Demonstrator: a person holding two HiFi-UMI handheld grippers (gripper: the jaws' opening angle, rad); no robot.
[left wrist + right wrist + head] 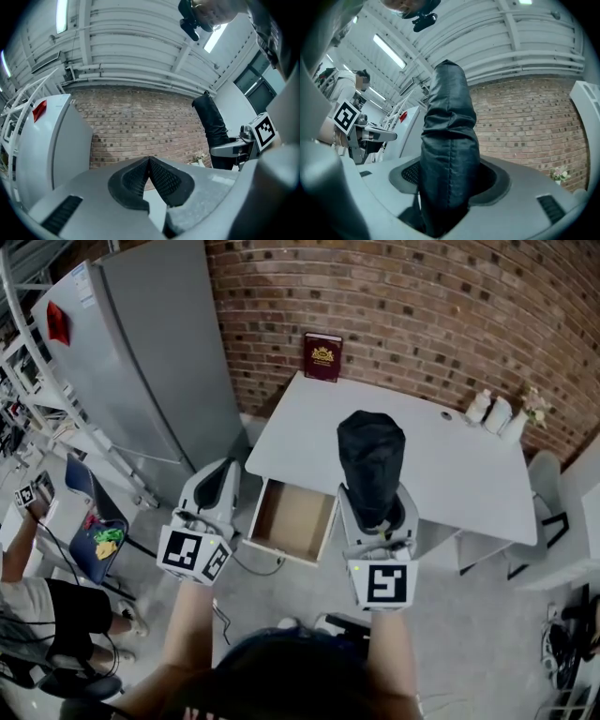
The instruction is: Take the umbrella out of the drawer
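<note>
Right gripper (pixel 377 514), from the head view, is clamped on the lower end of the black, fabric-sleeved folded umbrella (pixel 371 457). The umbrella stands upright just right of the open, bare, brown-lined drawer (pixel 292 517) and outside it, while the left gripper (pixel 221 486) hangs just left of that drawer. In the left gripper view its ribbed black pads (pixel 164 180) meet at the tips with nothing between them. In the right gripper view the jaws stand wide around the umbrella's sleeve (pixel 449 140), pressing it from both sides. I judge the taking-out itself done, since the umbrella is clear of the drawer. What remains likely calls for carrying it away from the drawer to a resting place. The grip should stay firm, because the slick sleeve could slide, and the free left gripper may push the drawer shut.
</note>
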